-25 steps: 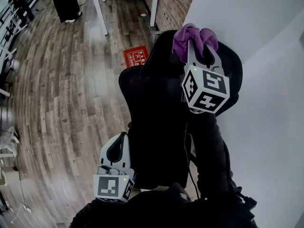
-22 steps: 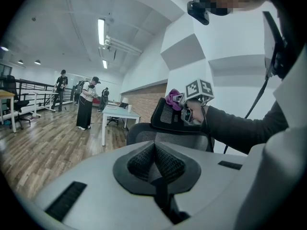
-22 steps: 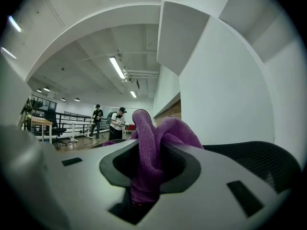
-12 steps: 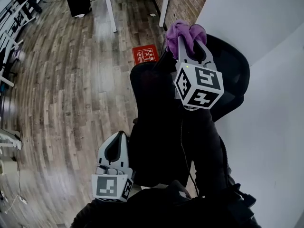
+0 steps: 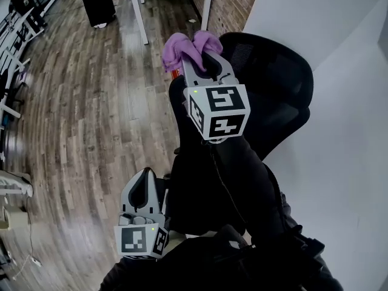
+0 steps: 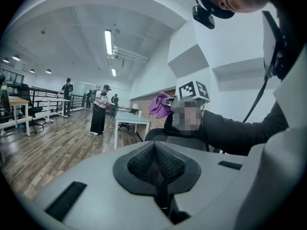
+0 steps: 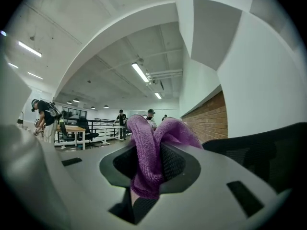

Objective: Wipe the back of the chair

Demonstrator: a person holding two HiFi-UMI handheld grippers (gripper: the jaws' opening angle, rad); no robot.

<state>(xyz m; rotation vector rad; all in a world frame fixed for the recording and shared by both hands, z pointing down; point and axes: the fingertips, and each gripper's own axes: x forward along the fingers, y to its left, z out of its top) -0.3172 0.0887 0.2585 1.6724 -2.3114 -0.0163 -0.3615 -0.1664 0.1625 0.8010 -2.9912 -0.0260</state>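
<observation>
Jaws on the right gripper (image 5: pixel 204 58) are pinching a purple cloth (image 5: pixel 180 46). It's bunched into a double hump that sticks out past the tips, and the right gripper view shows a fold of it wedged deep between them. Jaws on the left gripper (image 5: pixel 145 179) are pressed together with nothing in them, and it hangs low beside the chair (image 5: pixel 276 83), on the side facing the open floor (image 5: pixel 91 120).

The cloth sits right at the top edge of the chair's back, also on the floor-facing side. I honestly can't tell from any view whether it's touching the mesh or just next to it.

Stuff that could go sideways, my guess:
- The cloth is a loose wad, not a flat pad. Drag it down the mesh and friction could tug it out of the pinch, or roll it back so the hard tips scrape the chair instead.
- Nothing is bracing the chair. If it's the swivelling kind, pushing on the back may just turn it away, and you'd get a skim instead of a wipe. The empty left gripper steadying the chair's edge would probably help.
- The wall (image 5: pixel 339 132) is close on the chair's far side, so a shove could bump the chair into it.

Containers: none that I can make out, so nothing to report there.
</observation>
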